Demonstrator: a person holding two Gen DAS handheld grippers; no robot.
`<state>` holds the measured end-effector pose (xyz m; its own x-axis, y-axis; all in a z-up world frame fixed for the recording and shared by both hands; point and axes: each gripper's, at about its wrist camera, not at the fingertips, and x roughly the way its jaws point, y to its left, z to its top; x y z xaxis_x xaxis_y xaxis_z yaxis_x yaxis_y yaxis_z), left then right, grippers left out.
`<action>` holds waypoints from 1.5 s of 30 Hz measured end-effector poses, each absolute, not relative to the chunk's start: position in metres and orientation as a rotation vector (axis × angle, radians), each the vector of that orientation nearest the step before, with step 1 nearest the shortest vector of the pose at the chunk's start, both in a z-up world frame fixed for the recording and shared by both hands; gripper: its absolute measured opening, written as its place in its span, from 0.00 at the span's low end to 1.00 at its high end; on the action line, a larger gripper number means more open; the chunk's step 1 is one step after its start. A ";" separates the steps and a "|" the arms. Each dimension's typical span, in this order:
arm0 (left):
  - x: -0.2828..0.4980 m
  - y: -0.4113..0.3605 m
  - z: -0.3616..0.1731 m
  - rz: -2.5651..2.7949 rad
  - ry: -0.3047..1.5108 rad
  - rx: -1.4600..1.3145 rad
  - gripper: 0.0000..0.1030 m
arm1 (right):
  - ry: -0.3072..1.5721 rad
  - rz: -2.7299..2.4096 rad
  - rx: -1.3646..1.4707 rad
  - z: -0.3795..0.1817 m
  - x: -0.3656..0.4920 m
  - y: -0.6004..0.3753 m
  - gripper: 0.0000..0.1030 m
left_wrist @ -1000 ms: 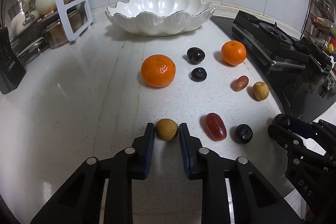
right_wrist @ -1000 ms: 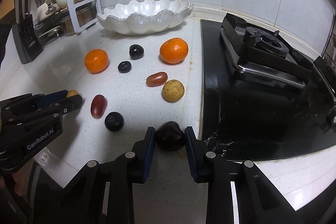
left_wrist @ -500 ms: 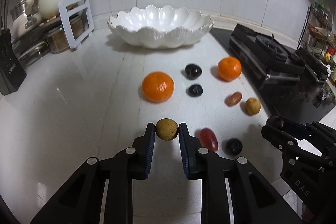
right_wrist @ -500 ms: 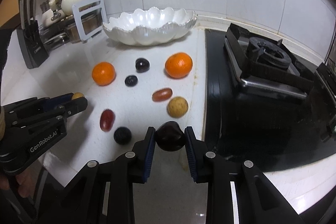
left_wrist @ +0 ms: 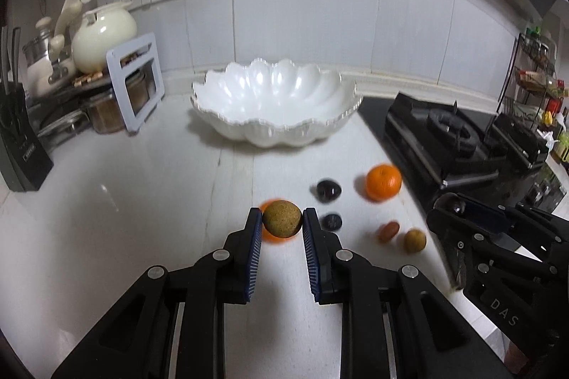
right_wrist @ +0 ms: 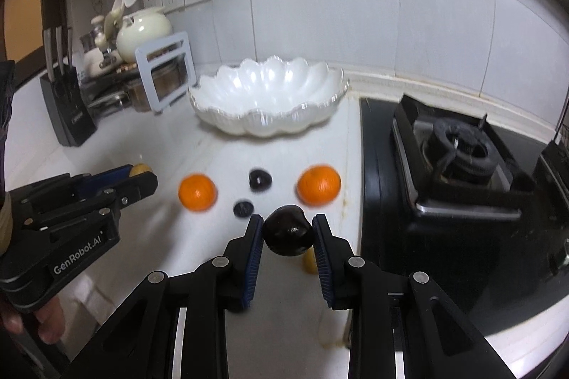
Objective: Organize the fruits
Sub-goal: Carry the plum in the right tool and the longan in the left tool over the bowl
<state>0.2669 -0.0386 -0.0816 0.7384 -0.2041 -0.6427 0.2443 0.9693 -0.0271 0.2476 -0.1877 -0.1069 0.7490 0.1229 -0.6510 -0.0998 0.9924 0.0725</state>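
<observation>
Both grippers loaded, bowl (left_wrist: 274, 105) dead ahead.
Your left gripper (left_wrist: 282, 224) pinches the brown fruit (left_wrist: 282, 218), right gripper (right_wrist: 288, 231) clamps the dark plum (right_wrist: 288, 234) (left looks nearer the bowl).

Dim fisheye views, dark corners; glare on bowl (left_wrist: 274, 101), loose fruit motion-blurred.

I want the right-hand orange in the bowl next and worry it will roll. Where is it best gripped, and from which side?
Grip the orange across its widest middle, coming down from above and the front with one finger on each side. It is round and sits alone on the counter, apart from the dark plum and the stove, so both flanks look free. This is a judgement.
</observation>
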 end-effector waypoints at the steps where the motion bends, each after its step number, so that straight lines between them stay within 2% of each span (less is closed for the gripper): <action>1: 0.268 -0.037 -0.079 -0.245 0.689 0.061 0.23 | 0.706 0.123 0.033 -0.103 0.251 -0.186 0.29; 18: 0.306 -0.039 -0.036 -0.232 0.586 0.043 0.23 | 0.604 0.136 0.037 -0.059 0.300 -0.185 0.29; 31: 0.351 -0.052 -0.012 -0.169 0.552 0.039 0.23 | 0.582 0.209 0.007 -0.041 0.375 -0.199 0.29; 45: 0.442 -0.051 -0.020 -0.141 0.652 0.035 0.23 | 0.635 0.238 -0.039 -0.039 0.468 -0.188 0.29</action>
